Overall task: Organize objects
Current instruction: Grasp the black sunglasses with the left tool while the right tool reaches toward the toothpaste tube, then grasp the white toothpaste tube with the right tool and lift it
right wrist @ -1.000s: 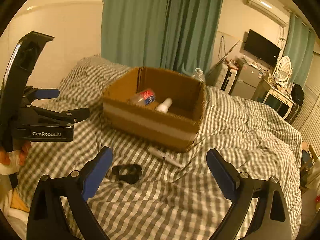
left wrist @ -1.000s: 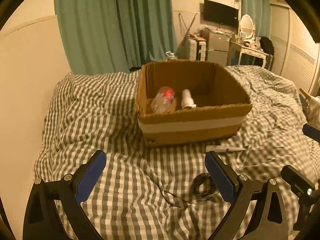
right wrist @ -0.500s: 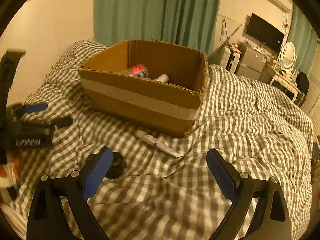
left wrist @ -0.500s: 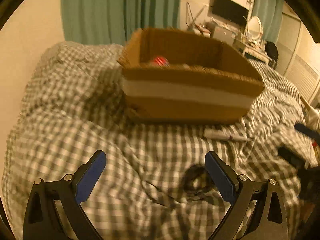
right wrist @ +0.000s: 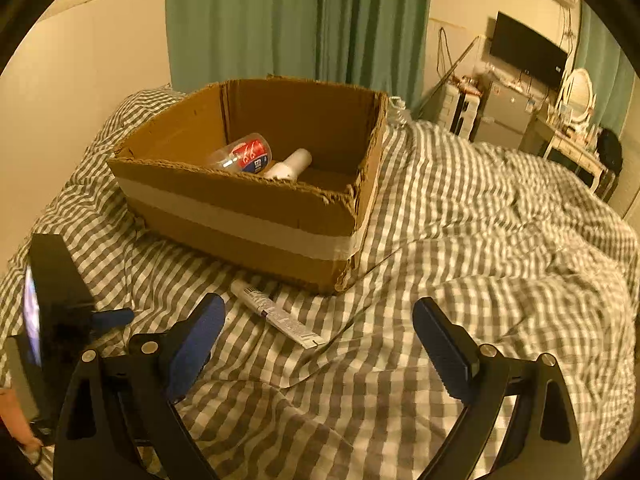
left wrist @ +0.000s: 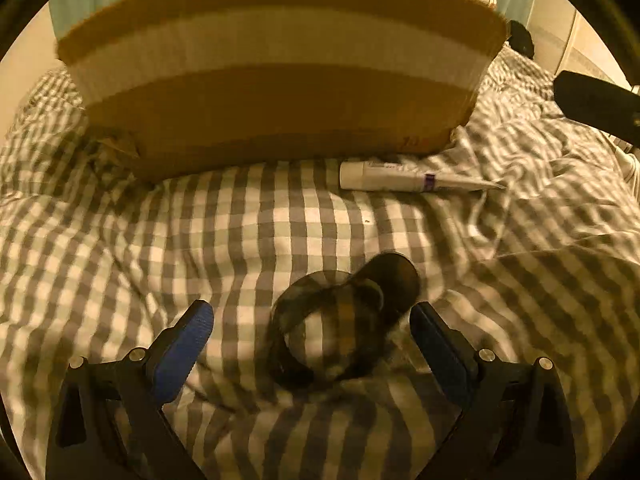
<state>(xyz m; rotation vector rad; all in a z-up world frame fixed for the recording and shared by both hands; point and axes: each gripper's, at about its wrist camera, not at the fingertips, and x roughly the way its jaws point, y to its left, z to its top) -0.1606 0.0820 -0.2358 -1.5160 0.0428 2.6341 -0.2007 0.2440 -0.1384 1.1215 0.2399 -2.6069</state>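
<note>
Two wide-open tools [left wrist: 311, 334] [right wrist: 319, 330] over crumpled checked bedding [left wrist: 240, 224], dark ring [left wrist: 344, 316] between left pads.

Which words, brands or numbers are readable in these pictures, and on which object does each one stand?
None can be read with certainty.
Plastic bottle in the cardboard box: red and blue label with white print, too blurred to read.
White tube on the checked blanket: small print and a barcode-like patch, too small.
Cardboard box, left wrist view: reddish marking at the lower corner, unreadable.
</note>
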